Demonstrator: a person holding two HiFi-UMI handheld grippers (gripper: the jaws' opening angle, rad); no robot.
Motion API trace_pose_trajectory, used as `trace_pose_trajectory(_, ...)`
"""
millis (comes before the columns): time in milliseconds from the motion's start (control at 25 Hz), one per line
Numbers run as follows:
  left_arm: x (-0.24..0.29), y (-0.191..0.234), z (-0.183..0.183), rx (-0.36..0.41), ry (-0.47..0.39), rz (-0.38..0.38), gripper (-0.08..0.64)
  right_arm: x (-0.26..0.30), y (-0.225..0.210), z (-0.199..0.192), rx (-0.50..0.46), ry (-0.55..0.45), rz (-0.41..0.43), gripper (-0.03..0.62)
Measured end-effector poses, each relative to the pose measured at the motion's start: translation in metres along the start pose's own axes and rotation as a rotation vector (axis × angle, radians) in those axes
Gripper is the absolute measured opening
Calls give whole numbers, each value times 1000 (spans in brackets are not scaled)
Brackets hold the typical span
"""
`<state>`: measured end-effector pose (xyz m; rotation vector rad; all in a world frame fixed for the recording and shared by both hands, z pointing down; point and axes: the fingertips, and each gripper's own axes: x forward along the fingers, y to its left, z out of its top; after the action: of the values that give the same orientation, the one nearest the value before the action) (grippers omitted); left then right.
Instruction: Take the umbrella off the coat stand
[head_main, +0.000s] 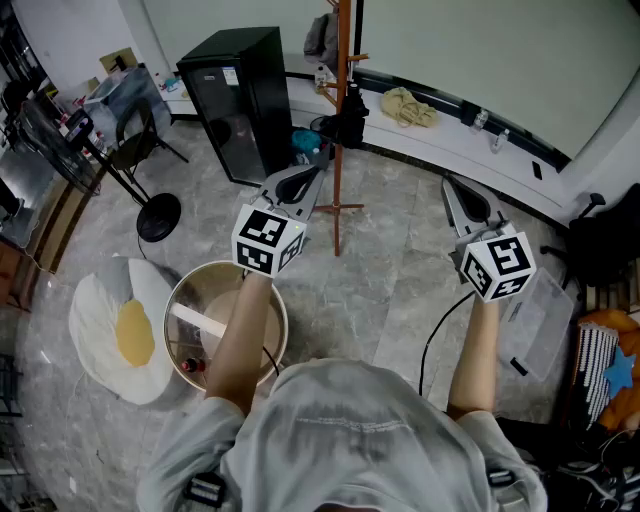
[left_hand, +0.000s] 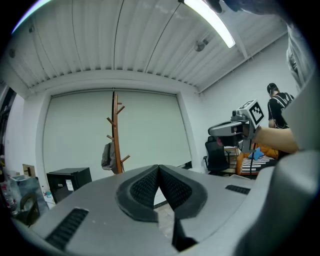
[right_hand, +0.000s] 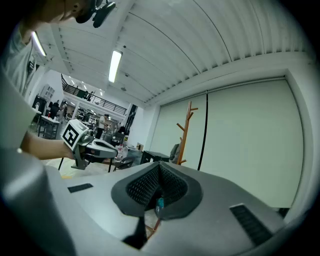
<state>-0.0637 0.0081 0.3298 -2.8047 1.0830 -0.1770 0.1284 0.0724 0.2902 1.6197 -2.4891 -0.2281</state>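
Note:
The wooden coat stand (head_main: 340, 110) rises from the floor ahead of me, with its cross foot (head_main: 336, 210) between the two grippers. A grey bundle (head_main: 322, 38) hangs from an upper peg, and a black bundle (head_main: 346, 124) sits lower on the pole; I cannot tell which is the umbrella. The stand (left_hand: 116, 135) and grey bundle (left_hand: 107, 155) show in the left gripper view, and the stand (right_hand: 184, 132) in the right. My left gripper (head_main: 300, 185) (left_hand: 159, 167) is shut and empty, short of the stand. My right gripper (head_main: 466, 203) (right_hand: 160, 165) is shut and empty, off to the right.
A black cabinet (head_main: 242, 100) stands left of the stand, with a floor fan base (head_main: 158, 216) beyond it. A round tub (head_main: 225, 325) and an egg-shaped cushion (head_main: 118, 330) lie at my left. A yellow cloth (head_main: 408, 106) lies on the window ledge. A black chair (head_main: 602, 245) is at right.

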Motion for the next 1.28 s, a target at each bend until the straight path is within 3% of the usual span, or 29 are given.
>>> trace_pose_trajectory(360,11,-10,-6,-2,23,11,14,-3,-18,-28,66,22,-26,23)
trace_pose_trajectory(520,15,-18,-15,-16,47,26,14,-5,-27,-41,128,29,3,191)
trace_pose_trajectory(760,21,-32,-29,-43,93,56,14,-5,-46,-66,160,82,19,312)
trace_pose_trajectory(1000,32,-27,-43,-58,124,85,14,5,-60,-83,173,90,42,325)
trace_pose_trajectory(1280,76,15,-66,-80,127,107,14,60,-92,-109,220,138,45,325)
